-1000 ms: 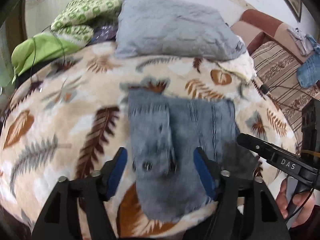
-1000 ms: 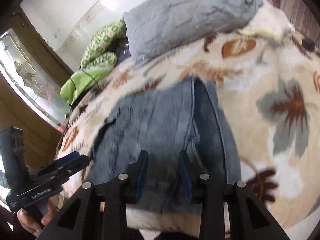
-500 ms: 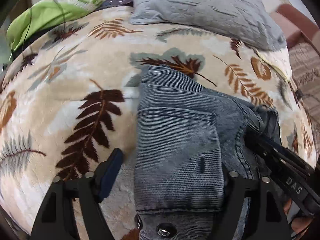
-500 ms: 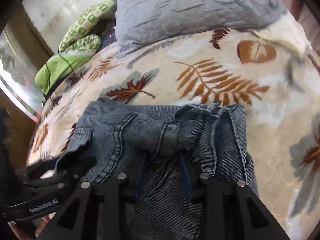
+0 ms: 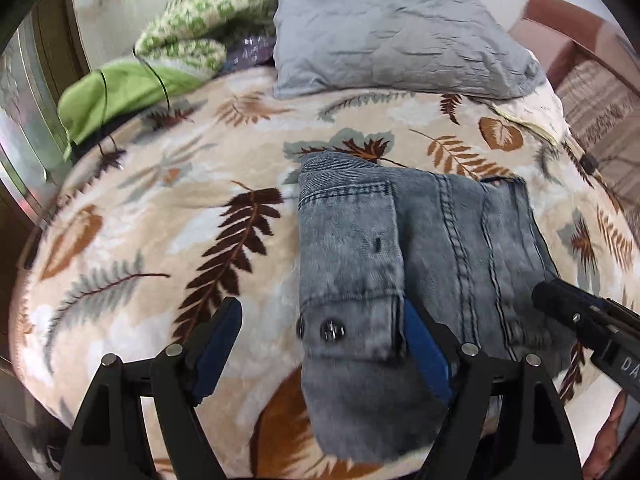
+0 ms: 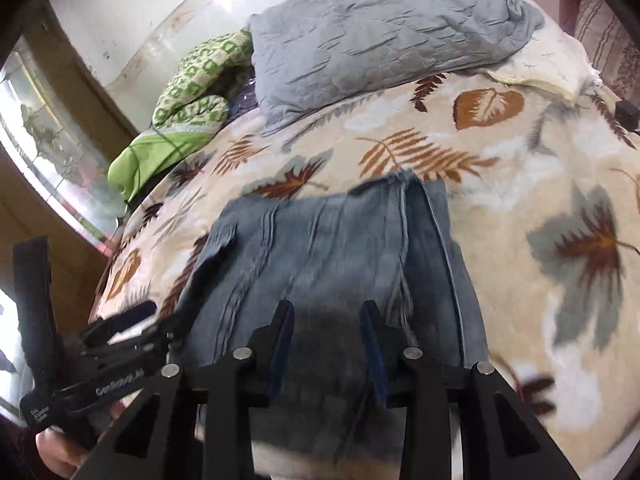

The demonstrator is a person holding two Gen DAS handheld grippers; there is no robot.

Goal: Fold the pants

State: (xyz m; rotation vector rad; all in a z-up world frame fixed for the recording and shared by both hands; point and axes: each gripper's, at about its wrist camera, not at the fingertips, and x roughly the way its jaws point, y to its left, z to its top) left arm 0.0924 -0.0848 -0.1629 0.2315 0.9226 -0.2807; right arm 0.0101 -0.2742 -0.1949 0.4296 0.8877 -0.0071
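The bed (image 5: 160,248), spread with a cream blanket printed with brown and grey leaves, fills the ground ahead of both grippers and curves away beyond them. Far ahead of the left gripper (image 5: 320,340), at the head of the bed, lies a grey pillow (image 5: 384,40), and off to its far left sits a heap of green patterned and plain green bedding (image 5: 168,56). The pants (image 5: 420,248), blue-grey denim folded into a compact block, lie on the blanket directly in front of and partly under both grippers, at the near edge of the bed. The left gripper stands wide and released: its left finger hangs over bare blanket, its right finger sits against the denim, and the buttoned waistband corner (image 5: 332,330) lies between them without being pinched. In the right wrist view the right gripper (image 6: 326,332) hovers low over the middle of the pants (image 6: 340,248), its fingers parted a moderate way with denim under the gap; whether the pads press the cloth I cannot tell. Each gripper shows at the other's side, with a hand (image 6: 60,452) on the handle of the left one.
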